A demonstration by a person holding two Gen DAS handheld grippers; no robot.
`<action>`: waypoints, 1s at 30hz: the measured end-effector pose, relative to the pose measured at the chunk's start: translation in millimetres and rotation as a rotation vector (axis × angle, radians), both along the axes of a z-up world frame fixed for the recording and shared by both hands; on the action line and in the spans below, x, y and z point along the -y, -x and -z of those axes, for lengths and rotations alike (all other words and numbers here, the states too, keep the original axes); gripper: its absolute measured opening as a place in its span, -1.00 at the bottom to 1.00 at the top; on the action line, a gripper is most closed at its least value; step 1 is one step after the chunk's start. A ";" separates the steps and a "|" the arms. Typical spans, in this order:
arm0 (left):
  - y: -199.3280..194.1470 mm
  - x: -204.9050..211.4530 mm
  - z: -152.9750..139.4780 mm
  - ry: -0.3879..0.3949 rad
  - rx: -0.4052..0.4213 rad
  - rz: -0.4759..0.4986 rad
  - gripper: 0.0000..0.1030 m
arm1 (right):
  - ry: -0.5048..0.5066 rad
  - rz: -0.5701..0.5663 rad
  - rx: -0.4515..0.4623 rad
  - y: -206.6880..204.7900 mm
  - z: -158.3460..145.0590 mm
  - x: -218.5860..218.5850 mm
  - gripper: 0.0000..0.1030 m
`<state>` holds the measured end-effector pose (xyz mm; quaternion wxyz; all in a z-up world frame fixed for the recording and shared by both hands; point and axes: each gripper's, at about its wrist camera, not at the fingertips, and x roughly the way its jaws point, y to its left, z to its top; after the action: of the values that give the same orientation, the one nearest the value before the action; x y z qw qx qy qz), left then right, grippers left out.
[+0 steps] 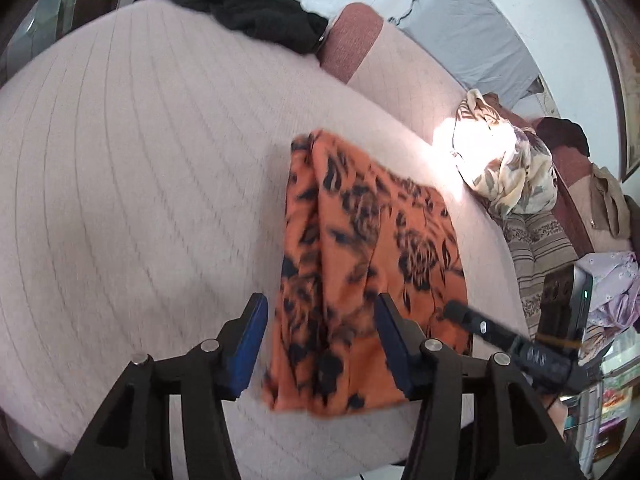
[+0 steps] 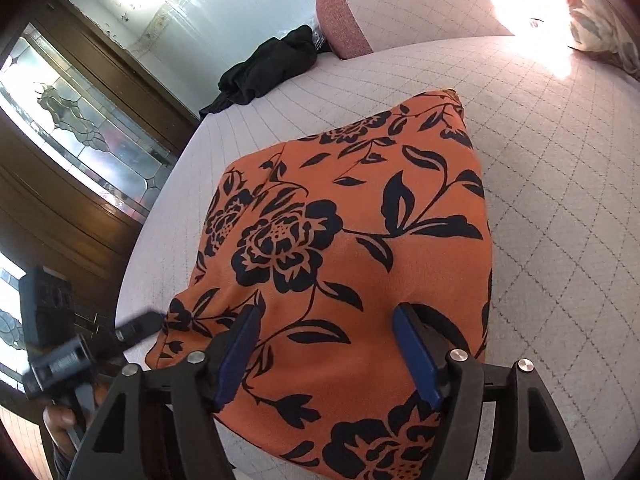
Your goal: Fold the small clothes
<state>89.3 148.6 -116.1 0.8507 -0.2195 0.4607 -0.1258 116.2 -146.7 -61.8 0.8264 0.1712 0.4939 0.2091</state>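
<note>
The left gripper (image 1: 320, 320) has its two blue pads spread apart. Nothing is pinched between them. The orange cloth with black flowers (image 1: 360, 272) lies under and past the pads, and the pads do not squeeze it.

The right gripper (image 2: 326, 336) is spread wide too. The same cloth (image 2: 344, 240) fills the space below its pads, but the pads do not press on it. It holds nothing.

The cloth lies flat on the pale quilted bed (image 1: 140, 160). In the left wrist view it runs from the middle toward 5 o'clock. In the right wrist view it sits in the middle and reaches down to 6 o'clock.

In the left wrist view the right gripper's tip shows at 4 o'clock, over the cloth's edge. In the right wrist view the left gripper shows at 8 o'clock, with a hand (image 2: 60, 420) under it.

A black garment (image 1: 248, 12) lies at 12 o'clock, far from the cloth. A cream flowered bundle (image 1: 508, 160) sits at 2 o'clock by the bed's edge. A pink and white pillow (image 1: 352, 40) is at 1 o'clock.
</note>
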 end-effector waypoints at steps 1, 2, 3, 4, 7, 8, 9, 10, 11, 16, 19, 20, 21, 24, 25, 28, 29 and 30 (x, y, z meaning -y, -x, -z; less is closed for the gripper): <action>-14.0 1.3 0.4 -0.001 -0.012 0.014 0.09 | -0.003 -0.002 0.004 0.5 0.3 -0.6 0.45; -29.0 4.0 4.0 0.002 -0.028 0.022 0.09 | -0.003 -0.003 0.008 1.8 0.4 -0.8 0.45; -40.3 7.8 10.4 0.000 -0.042 0.032 0.09 | -0.004 -0.005 0.012 2.7 2.0 -2.0 0.46; -52.8 9.7 16.3 -0.013 -0.063 0.044 0.09 | -0.008 -0.005 0.016 3.5 3.0 -3.2 0.46; -78.4 17.2 28.6 -0.049 -0.085 0.072 -0.51 | -0.030 -0.010 0.019 5.2 4.3 0.1 0.46; -83.1 18.3 30.9 -0.073 -0.087 0.075 -0.62 | -0.042 -0.010 0.018 5.6 4.7 1.9 0.46; -86.7 18.7 33.6 -0.090 -0.085 0.077 -0.65 | -0.054 -0.010 0.015 6.2 4.8 3.7 0.46; -90.3 17.7 37.9 -0.101 -0.084 0.075 -0.66 | -0.064 -0.011 0.014 6.4 5.4 4.7 0.46; -93.1 14.3 43.0 -0.093 -0.087 0.067 -0.65 | -0.069 -0.015 0.013 6.5 5.4 5.0 0.46; -89.2 7.4 39.3 -0.063 -0.076 0.056 -0.56 | -0.072 -0.027 0.017 8.5 5.2 3.4 0.46; -76.6 9.6 17.9 -0.098 -0.032 0.049 -0.58 | -0.090 -0.019 0.013 9.5 6.0 5.7 0.46; -71.2 11.3 7.8 -0.090 -0.008 0.048 -0.55 | -0.093 -0.017 0.012 9.0 6.5 6.5 0.46; -67.2 13.6 1.4 -0.086 0.012 0.055 -0.53 | -0.091 -0.016 0.013 9.4 6.5 6.1 0.46; -49.0 24.9 -10.8 -0.097 0.054 0.076 -0.29 | -0.081 -0.015 0.016 10.4 5.4 4.2 0.46; -43.5 28.1 -8.4 -0.117 0.048 0.079 -0.26 | -0.082 -0.015 0.013 10.0 5.3 4.3 0.46; -43.1 32.3 32.2 -0.280 -0.067 0.045 -0.25 | -0.101 -0.011 0.001 7.7 6.3 6.1 0.48; -43.6 26.3 42.7 -0.247 -0.086 0.039 -0.21 | -0.106 -0.011 -0.003 6.8 6.8 6.6 0.48; -40.6 17.5 43.0 -0.194 -0.085 0.013 -0.21 | -0.114 -0.013 -0.008 6.3 6.9 6.3 0.48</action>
<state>129.9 131.1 -159.1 0.8468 -0.1383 0.5078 -0.0765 109.9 -153.0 -68.7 0.8119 0.2156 0.4856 0.2418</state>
